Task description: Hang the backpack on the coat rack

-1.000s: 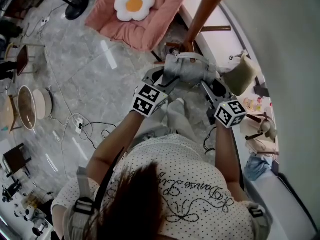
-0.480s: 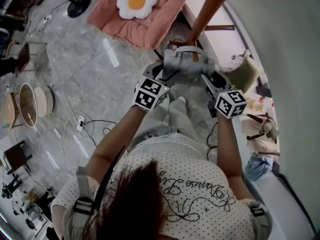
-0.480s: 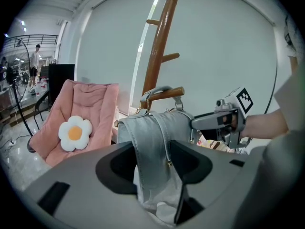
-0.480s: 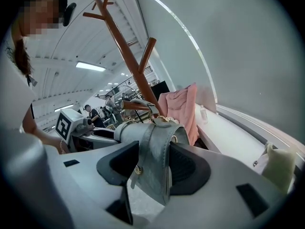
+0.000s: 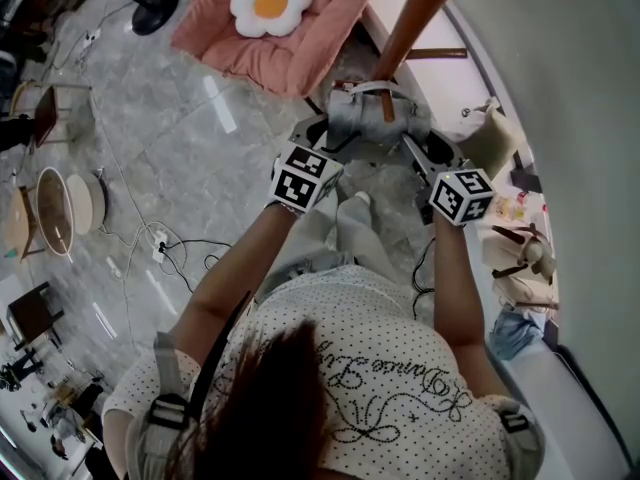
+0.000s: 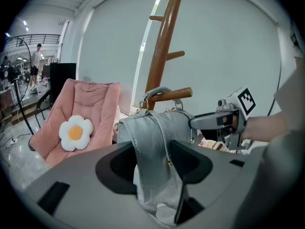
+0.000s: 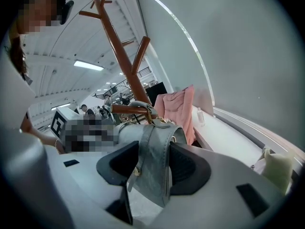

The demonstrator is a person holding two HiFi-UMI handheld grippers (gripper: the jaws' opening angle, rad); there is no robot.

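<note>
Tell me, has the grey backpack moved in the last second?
Yes. In the head view the backpack has slid up the picture, closer to the coat rack and its brown pole, while the pink chair has stayed put.

A pink padded chair (image 5: 290, 38) stood on the grey marbled floor (image 5: 200, 148). A flower-shaped cushion (image 5: 270, 2), white petals round a yellow centre, rested on it. Towards the floor's far left corner was the round black base of a stand (image 5: 153, 11). By the floor's left edge two round basins (image 5: 50, 213) sat side by side, and near them a white power strip (image 5: 157, 249) lay among loose cables. A white ledge (image 5: 430, 73) ran along the wall on the right, with an olive-green cushion (image 5: 488, 146) near it. In the left gripper view a person (image 6: 36, 61) stood far off, beyond the chair.
</note>
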